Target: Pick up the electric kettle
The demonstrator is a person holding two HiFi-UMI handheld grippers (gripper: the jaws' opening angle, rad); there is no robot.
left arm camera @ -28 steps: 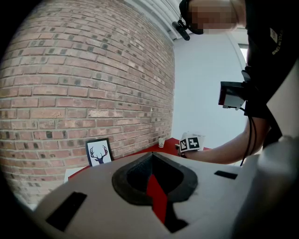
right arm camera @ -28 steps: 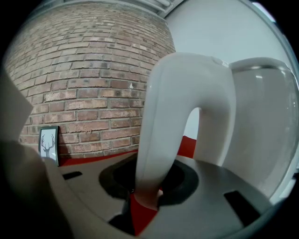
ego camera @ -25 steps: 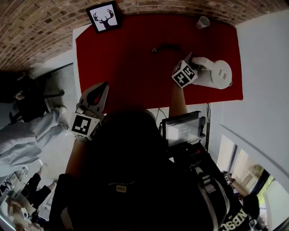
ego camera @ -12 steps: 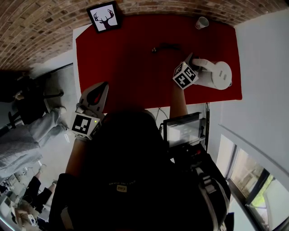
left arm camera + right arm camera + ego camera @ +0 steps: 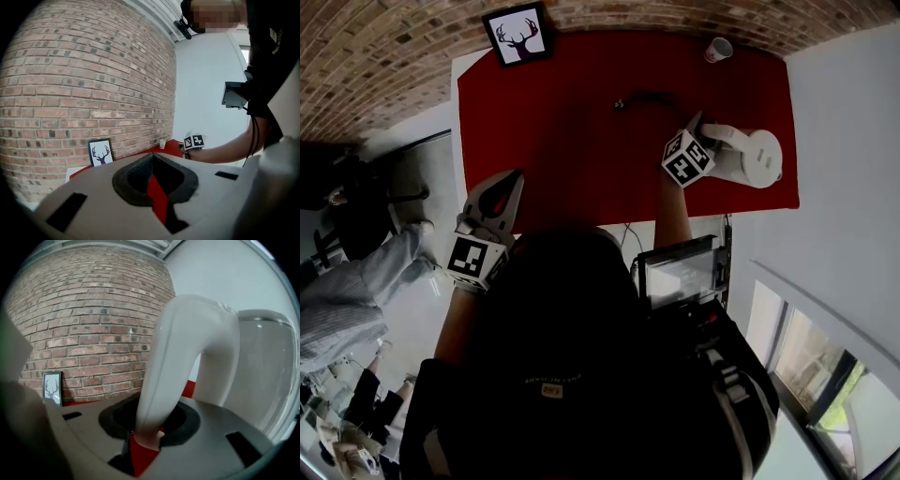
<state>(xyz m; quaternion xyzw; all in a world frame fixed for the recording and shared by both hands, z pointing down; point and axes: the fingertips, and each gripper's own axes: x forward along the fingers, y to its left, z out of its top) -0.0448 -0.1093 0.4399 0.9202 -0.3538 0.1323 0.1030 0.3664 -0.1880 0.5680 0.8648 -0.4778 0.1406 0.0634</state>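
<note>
The electric kettle point(image 5: 759, 155) is white with a clear body and stands near the right front corner of the red table point(image 5: 562, 122). My right gripper point(image 5: 700, 124) is shut on its curved white handle point(image 5: 719, 131). In the right gripper view the handle point(image 5: 183, 348) runs down between the jaws of the right gripper point(image 5: 145, 437), with the clear body point(image 5: 269, 366) to the right. My left gripper point(image 5: 512, 183) hovers at the table's front left edge, shut and holding nothing. In the left gripper view, only a sliver of red table shows between the jaws of the left gripper point(image 5: 157, 187).
A framed deer picture point(image 5: 517, 36) leans on the brick wall at the table's back left. A small white cup point(image 5: 719, 47) stands at the back right. A dark cable point(image 5: 642, 97) lies behind the kettle. Seated people point(image 5: 356, 281) are off to the left.
The grippers and the kettle have not visibly moved. Only the seated person at the left edge has shifted.
</note>
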